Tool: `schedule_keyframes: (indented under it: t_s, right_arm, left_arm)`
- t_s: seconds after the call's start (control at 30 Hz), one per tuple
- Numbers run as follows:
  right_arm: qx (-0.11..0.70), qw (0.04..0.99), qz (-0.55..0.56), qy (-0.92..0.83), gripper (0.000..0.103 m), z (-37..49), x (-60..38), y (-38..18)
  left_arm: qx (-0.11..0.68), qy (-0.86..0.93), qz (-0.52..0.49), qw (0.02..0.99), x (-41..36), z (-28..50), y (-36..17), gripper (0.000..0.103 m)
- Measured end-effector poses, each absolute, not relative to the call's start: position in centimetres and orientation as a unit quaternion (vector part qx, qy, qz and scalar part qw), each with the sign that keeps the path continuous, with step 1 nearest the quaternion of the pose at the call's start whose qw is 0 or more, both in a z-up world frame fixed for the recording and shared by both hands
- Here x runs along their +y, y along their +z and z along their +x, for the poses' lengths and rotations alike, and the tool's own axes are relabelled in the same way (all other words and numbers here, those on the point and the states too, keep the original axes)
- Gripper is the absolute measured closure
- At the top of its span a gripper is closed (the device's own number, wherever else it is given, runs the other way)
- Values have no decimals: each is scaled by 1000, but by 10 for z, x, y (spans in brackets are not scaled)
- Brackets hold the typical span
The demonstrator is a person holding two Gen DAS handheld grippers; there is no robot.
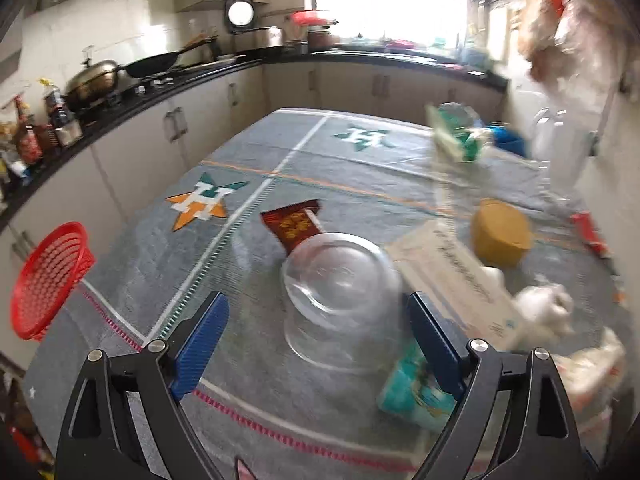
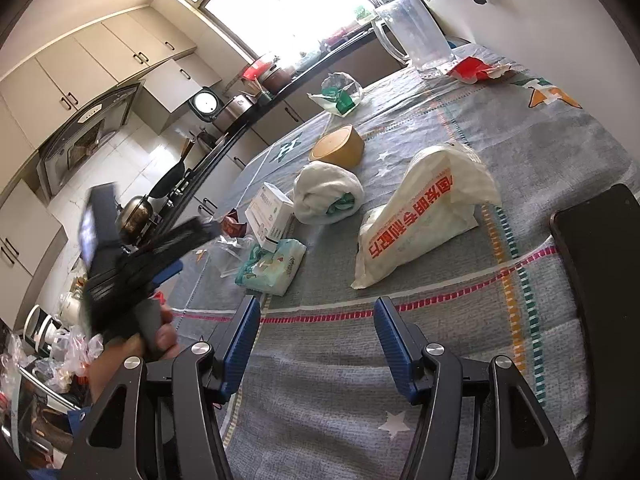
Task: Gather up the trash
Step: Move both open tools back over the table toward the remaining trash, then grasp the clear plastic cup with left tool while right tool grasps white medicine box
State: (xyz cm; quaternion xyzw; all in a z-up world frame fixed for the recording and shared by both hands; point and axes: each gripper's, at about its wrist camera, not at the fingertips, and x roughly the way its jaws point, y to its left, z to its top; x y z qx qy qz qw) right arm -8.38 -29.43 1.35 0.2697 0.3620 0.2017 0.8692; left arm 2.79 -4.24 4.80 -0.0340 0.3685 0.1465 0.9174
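My left gripper (image 1: 318,314) is open, its blue fingers on either side of an upturned clear plastic cup (image 1: 340,280) lying on the grey tablecloth. A red snack wrapper (image 1: 294,224) lies just beyond the cup. A teal tissue pack (image 1: 416,392) sits under the right finger, and shows in the right wrist view (image 2: 272,266). A white box (image 1: 456,276) and crumpled white paper (image 1: 546,306) lie to the right. My right gripper (image 2: 316,338) is open and empty above the cloth, short of a white printed bag (image 2: 424,220). The left gripper's body (image 2: 132,264) shows blurred at left.
A red basket (image 1: 48,280) hangs off the table's left edge. A yellow round tub (image 1: 500,232), a green-white carton in clear wrap (image 1: 456,136), a clear jug (image 2: 416,36), a red torn wrapper (image 2: 472,68) and a rolled white cloth (image 2: 326,192) are on the table. A dark chair back (image 2: 604,264) stands right. Kitchen counters run behind.
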Motion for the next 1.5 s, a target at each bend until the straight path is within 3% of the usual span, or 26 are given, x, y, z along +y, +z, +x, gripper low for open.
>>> schedule_keyframes:
  t_s: [0.17, 0.23, 0.3, 0.93, 1.2, 1.5]
  right_arm:
    - [361, 869, 266, 211, 39, -85, -293, 14]
    - [363, 867, 266, 213, 39, -84, -292, 13]
    - [364, 867, 265, 213, 39, -84, -291, 13]
    - [391, 874, 208, 199, 37, -72, -264, 26]
    - [378, 903, 67, 192, 27, -39, -200, 79]
    - [416, 893, -57, 161, 27, 36, -141, 64]
  left_arm:
    - [368, 145, -30, 918, -33, 39, 40, 17]
    - [364, 142, -36, 920, -27, 36, 42, 46]
    - [371, 131, -45, 918, -18, 34, 41, 56]
    - [379, 12, -57, 924, 37, -29, 48, 58]
    - [364, -22, -44, 930, 53, -48, 56, 58]
    - [358, -37, -48, 932, 83, -59, 56, 57]
